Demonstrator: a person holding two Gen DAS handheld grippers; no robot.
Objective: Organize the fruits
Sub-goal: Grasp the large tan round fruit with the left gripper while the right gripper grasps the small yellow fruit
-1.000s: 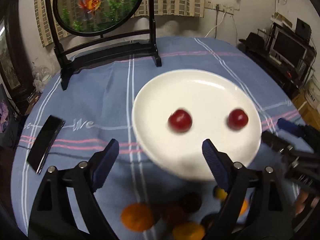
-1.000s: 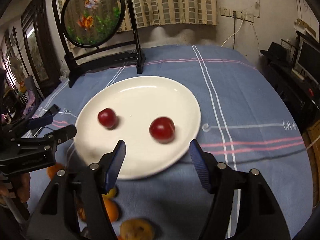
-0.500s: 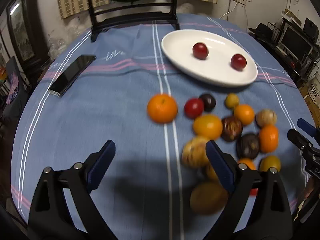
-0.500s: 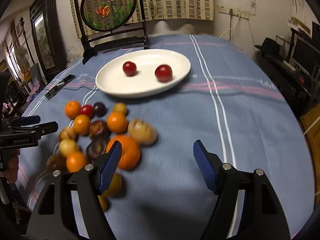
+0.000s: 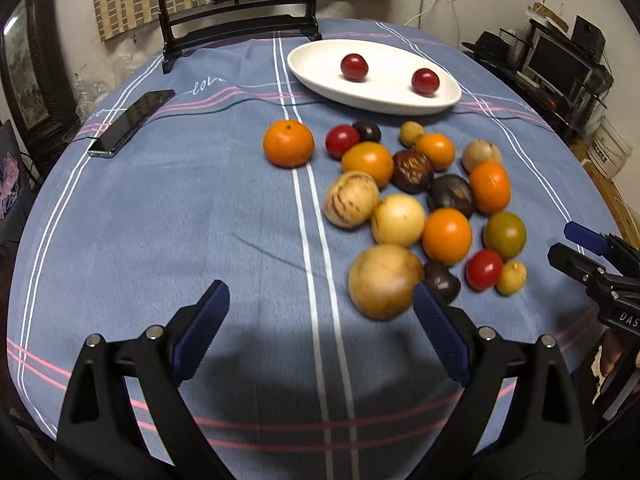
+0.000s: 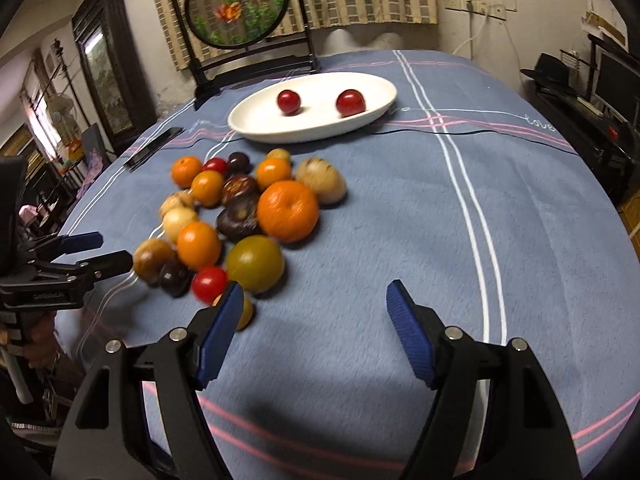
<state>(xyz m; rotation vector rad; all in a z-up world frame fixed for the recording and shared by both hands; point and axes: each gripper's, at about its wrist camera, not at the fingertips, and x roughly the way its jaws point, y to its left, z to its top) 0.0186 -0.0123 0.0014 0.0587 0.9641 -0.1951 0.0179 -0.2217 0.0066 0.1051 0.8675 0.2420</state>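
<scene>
Mixed round fruits (image 5: 420, 200), orange, red, tan and dark purple, lie clustered on the blue striped desk cloth (image 5: 200, 220), ahead of the left claw (image 5: 320, 332) and ahead-left of the right claw (image 6: 316, 332). Both claws gape empty, jaws just widened.

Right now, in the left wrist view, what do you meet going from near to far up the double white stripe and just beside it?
left gripper → big tan fruit → striped pale fruit → lone orange → white plate with two red fruits → black stand of the round fish panel.
</scene>
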